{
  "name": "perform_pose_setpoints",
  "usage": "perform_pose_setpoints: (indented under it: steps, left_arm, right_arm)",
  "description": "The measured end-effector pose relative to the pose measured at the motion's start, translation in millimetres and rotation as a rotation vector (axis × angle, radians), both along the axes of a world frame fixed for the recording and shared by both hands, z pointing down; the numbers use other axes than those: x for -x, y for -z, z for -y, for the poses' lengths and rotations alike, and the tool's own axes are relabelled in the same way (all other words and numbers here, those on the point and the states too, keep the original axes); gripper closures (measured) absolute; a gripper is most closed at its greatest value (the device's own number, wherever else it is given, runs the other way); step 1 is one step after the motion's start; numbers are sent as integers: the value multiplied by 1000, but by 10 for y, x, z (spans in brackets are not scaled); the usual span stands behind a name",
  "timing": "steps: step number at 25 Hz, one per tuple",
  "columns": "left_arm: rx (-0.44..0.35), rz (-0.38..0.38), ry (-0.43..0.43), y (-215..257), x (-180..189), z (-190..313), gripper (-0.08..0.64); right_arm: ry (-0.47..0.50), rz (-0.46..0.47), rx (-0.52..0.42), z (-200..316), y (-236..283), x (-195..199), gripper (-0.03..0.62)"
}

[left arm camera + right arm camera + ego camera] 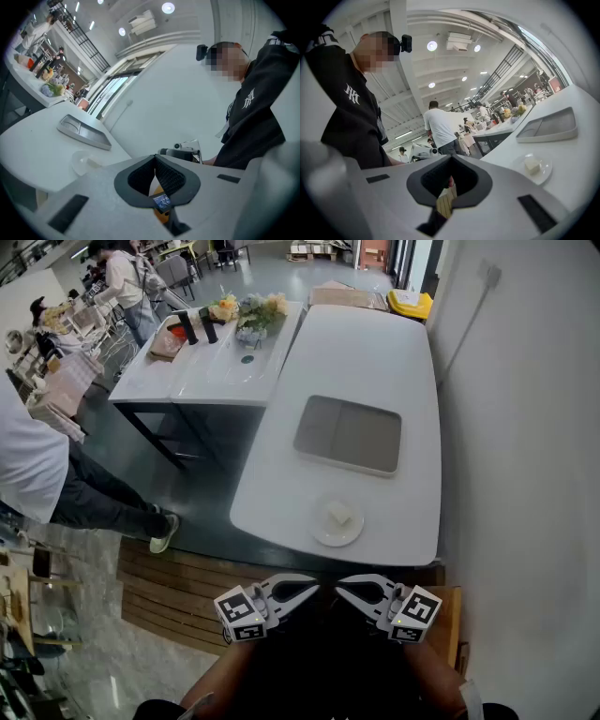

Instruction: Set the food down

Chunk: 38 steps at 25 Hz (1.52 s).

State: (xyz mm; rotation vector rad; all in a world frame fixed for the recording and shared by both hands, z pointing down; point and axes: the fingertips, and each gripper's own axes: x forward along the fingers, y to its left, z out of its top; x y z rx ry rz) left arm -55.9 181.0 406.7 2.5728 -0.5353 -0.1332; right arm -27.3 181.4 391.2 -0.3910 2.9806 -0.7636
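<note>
Short of the white table's (375, 352) near edge, the left gripper (309, 589) and right gripper (343, 589) face tip to tip, jaws together, empty. The pale food block (339, 516) sits on a small plate (323, 534) just inside that edge. Beyond lie a grey tray (349, 435), then bare tabletop.

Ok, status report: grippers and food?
Left gripper shut, empty. Right gripper shut, empty. Food on plate, near edge of table. Nothing in the way.
</note>
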Motion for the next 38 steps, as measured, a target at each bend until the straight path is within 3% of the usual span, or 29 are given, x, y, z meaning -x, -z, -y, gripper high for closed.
perform_pose_setpoints:
  steps: [15,19,22,25,27,29,38]
  left_arm:
    - [-62,86,-61,-107,0,-142,551]
    - [-40,82,-54,-135,90,-114,544]
    - [-7,81,-45,-176,165,-65,447]
    - [14,78,-51,-189,236,-14,420]
    - [30,73,-46,-187,288,36,420]
    - [49,69,-41,-180,342,84,420]
    - [119,105,-34,-345,570,261,418]
  right_arm:
    - [-33,-33,-9,-92,-31,41,588]
    - [-40,-34,22,-53,-15,47,586]
    - [-43,-47,34,-27,-9,69,586]
    - [-54,-76,43,19,-12,107,584]
    - [-62,-94,58,59,-10,136,561]
    - [-71,-108,80,97,-8,168,472]
    - [-189,-139,121,426,-80,121,431]
